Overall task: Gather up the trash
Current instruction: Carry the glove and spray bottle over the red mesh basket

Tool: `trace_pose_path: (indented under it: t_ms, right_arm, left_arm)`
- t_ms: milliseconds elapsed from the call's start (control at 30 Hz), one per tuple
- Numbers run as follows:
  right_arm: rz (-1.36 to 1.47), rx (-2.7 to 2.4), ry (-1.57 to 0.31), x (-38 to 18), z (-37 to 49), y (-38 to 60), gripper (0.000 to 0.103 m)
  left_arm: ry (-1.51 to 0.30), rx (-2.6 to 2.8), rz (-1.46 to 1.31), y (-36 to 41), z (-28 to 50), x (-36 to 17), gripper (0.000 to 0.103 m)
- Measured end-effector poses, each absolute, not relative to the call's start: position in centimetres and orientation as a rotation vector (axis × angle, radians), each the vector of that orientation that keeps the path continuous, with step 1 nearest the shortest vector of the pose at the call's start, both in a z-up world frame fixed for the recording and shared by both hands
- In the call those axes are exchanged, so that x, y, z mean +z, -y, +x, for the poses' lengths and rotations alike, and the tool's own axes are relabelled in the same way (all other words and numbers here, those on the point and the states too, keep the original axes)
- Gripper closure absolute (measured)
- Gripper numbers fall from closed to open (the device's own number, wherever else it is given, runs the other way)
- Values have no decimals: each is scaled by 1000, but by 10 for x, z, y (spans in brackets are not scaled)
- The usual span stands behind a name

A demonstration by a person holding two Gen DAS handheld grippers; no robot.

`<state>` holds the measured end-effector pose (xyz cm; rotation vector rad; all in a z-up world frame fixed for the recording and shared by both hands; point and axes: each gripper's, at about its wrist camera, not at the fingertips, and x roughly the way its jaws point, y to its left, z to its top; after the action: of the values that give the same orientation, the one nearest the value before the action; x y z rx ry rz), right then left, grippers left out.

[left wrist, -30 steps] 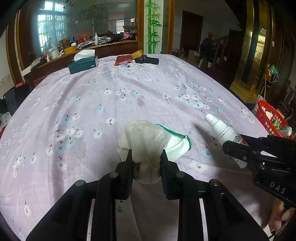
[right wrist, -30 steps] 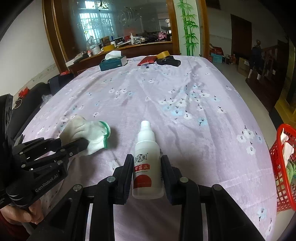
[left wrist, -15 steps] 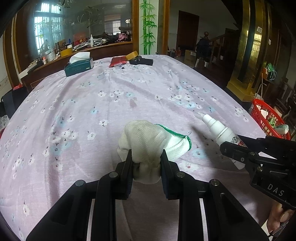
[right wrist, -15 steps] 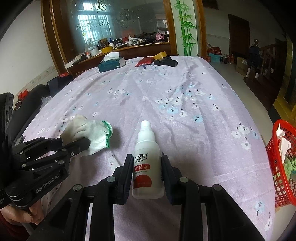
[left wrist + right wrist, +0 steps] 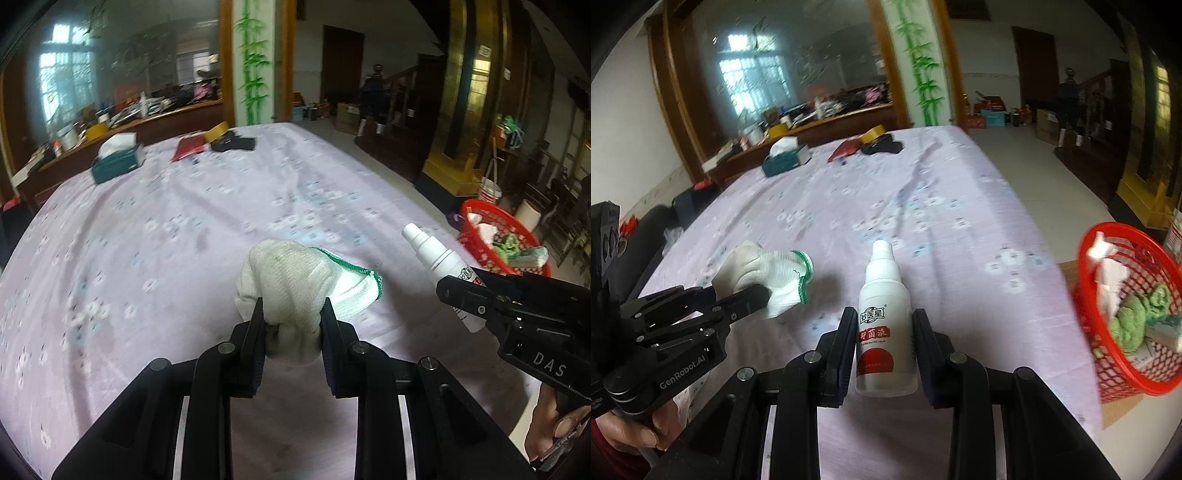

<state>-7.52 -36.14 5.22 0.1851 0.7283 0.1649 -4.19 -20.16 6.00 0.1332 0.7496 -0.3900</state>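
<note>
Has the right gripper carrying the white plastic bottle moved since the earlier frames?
Yes. The right gripper with the white plastic bottle moved right, closer to the red basket.

Both angled downward, side by side: the left hand-held gripper point(image 5: 291, 317) clamps something, the right hand-held gripper point(image 5: 885, 332) likewise

Tablecloth point(image 5: 849, 206): pale lilac, scattered white and light-blue blossom print. Glove point(image 5: 291, 284): off-white knit, greyish smudges, green-stitched cuff edge. Bottle point(image 5: 884, 325): white, red disc and red characters on label. Both grippers, left point(image 5: 291, 325) and right point(image 5: 884, 332): black, white lettering on the sides. Basket point(image 5: 1123, 369), right: red mesh; holds white paper and a green cloth. Far end: teal tissue box point(image 5: 785, 160) with white tissue, red packet point(image 5: 844, 149), yellow tape roll point(image 5: 871, 133), black item point(image 5: 882, 147). Far wall: green bamboo painting point(image 5: 923, 66).
</note>
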Motion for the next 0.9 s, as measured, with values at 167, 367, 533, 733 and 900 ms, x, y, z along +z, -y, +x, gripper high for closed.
trace_pose_path:
  t_ms: [167, 367, 533, 733, 900]
  right_arm:
    - [228, 90, -691, 62, -91, 398, 70]
    - [272, -12, -648, 74, -111, 448, 70]
    - [322, -106, -605, 84, -136, 495, 70]
    - [380, -197, -577, 87, -159, 543, 70]
    - [402, -239, -570, 86, -166, 569, 70]
  left_arm:
    - [-734, -477, 164, 243, -44, 72, 78]
    - [-730, -576, 186, 289, -43, 82, 78]
    - [-736, -647, 187, 322, -43, 88, 78]
    - [-725, -721, 210, 368, -47, 96, 78]
    - [-711, -754, 229, 401, -50, 98, 78]
